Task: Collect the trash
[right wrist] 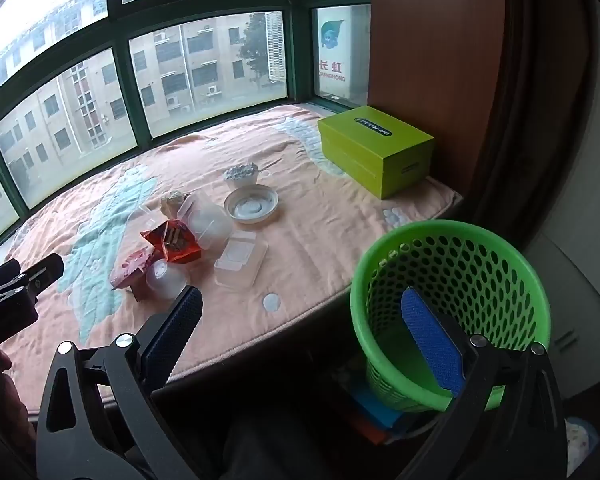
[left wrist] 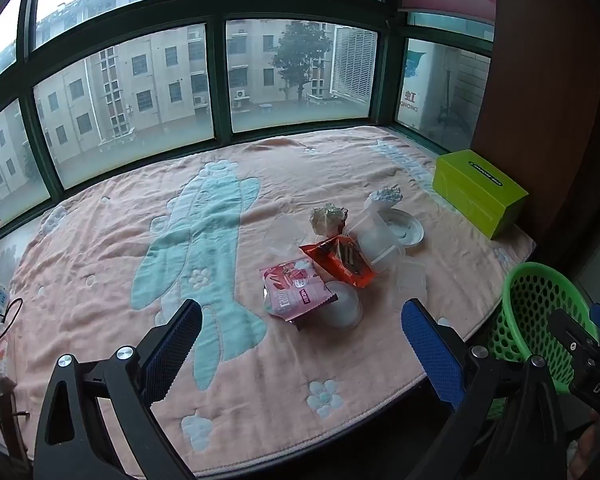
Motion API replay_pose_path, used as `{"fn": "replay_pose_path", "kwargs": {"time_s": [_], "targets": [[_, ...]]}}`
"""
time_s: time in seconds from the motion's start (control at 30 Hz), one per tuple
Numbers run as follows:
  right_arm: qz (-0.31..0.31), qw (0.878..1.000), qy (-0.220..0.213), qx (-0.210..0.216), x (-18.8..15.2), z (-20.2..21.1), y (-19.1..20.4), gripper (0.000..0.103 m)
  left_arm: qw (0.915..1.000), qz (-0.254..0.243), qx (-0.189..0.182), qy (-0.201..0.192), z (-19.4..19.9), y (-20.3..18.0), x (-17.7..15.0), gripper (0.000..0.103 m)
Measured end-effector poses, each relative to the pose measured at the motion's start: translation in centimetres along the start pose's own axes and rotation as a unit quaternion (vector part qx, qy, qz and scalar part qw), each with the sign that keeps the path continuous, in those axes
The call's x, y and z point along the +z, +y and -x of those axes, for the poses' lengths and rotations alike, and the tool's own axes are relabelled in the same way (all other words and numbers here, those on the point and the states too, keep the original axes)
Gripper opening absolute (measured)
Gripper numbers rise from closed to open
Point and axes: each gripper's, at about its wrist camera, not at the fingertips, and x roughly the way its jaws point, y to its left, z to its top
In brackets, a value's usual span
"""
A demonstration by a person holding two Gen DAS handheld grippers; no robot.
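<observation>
A: Blue-padded fingers [left wrist: 432,350] of the left gripper [left wrist: 300,344] are being held wide apart, with nothing pinched between them, above the near edge of the surface [left wrist: 100,320].

B: And the right gripper [right wrist: 300,332]?

A: It is being held spread and empty as well. Its right finger is being seen against the mouth of the green basket [right wrist: 452,248], which is standing off the surface edge at about four o'clock from the trash.

B: Where is the trash being seen?

A: It is being kept in one heap at about one o'clock from the left gripper: a pink wrapper [left wrist: 296,290], an orange wrapper [left wrist: 340,260], a clear cup [left wrist: 346,304], a clear lidded tub [left wrist: 378,240], a white lid [left wrist: 406,232] and two crumpled wads [left wrist: 328,216].

B: What is being risked?

A: Probably a poor pick. The wrappers are lying over the cup, so neighbours may be dragged or toppled if one is being pulled. Thin film may also be slipping from the pads, and the light basket may be knocked over.
</observation>
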Motion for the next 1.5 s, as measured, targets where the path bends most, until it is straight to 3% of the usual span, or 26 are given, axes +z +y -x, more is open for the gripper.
{"fn": "replay_pose_path", "kwargs": {"time_s": [1.5], "targets": [[-0.004,1.000,0.008,-0.001,-0.12,-0.97,0.09,0.098,1.0000,-0.001,0.002,0.005,-0.29,-0.53,-0.68,0.097]]}}
